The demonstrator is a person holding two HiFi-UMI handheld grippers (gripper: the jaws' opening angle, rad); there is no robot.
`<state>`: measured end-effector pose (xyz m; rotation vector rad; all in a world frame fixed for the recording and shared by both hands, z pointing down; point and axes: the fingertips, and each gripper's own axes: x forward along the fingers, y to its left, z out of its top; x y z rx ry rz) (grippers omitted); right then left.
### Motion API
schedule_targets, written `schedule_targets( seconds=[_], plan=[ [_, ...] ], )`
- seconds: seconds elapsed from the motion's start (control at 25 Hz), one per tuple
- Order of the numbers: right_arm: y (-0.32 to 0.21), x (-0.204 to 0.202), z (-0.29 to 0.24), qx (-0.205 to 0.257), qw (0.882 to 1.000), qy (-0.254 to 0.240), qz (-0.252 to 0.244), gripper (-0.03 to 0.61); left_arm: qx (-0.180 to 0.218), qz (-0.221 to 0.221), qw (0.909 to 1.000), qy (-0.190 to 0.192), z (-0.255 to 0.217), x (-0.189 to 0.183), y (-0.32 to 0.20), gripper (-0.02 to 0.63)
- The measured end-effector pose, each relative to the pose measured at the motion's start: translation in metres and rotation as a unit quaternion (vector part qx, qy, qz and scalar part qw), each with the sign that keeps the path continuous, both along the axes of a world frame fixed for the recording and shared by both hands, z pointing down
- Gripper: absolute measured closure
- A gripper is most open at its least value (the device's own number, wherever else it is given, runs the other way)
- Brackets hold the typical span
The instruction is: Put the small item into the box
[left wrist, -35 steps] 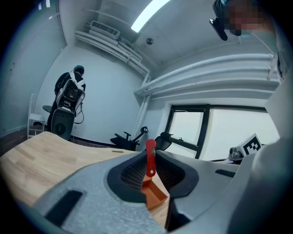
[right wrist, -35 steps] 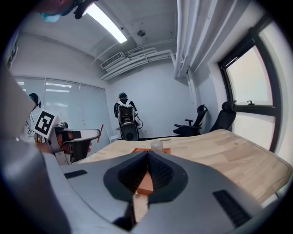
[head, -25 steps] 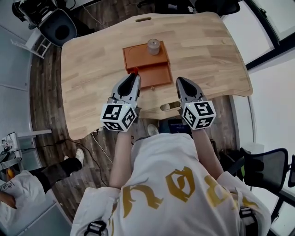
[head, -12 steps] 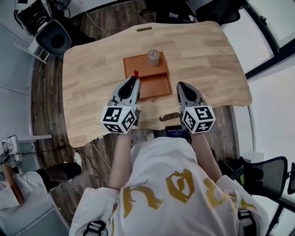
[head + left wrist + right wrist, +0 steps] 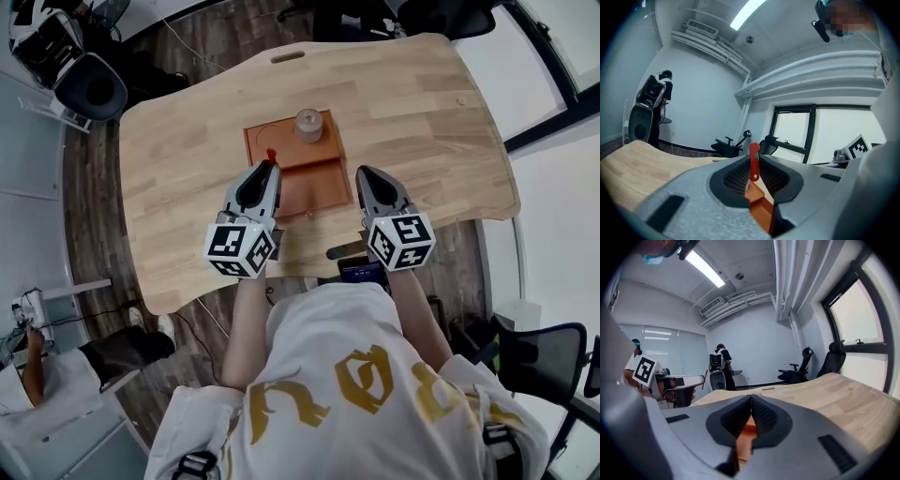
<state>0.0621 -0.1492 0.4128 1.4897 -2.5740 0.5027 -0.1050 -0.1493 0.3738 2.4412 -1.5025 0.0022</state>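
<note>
My left gripper is shut on a small red item, a thin red strip that sticks up from between the jaw tips. It hovers over the left part of the orange-brown box in the middle of the wooden table. A grey round container stands in the box's far part. My right gripper is shut with nothing in it, just right of the box's near right corner. The box's orange shows through the slit between the right jaws.
Office chairs stand beyond the table's far end by the window. A dark speaker sits on the floor at the far left. A person stands at the back of the room. A phone lies near the table's front edge.
Both grippers have moved slightly forward over the table. The red item's tip now sits over the box's left part rather than at its near left edge.
</note>
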Motion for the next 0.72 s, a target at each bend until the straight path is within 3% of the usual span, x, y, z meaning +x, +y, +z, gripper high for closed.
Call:
schedule_targets(
  seconds=[0.28,0.72],
  plan=[
    [-0.013,-0.009,0.017,-0.018,1.000,0.006,-0.009,0.566,-0.002,0.006,0.9996,0.027,0.009,-0.005,-0.014,0.555],
    [-0.015,-0.011,0.031,-0.026,0.999,0.015,-0.019,0.566,-0.030,-0.001,0.9993,0.023,0.036,-0.011,-0.017,0.555]
  ],
)
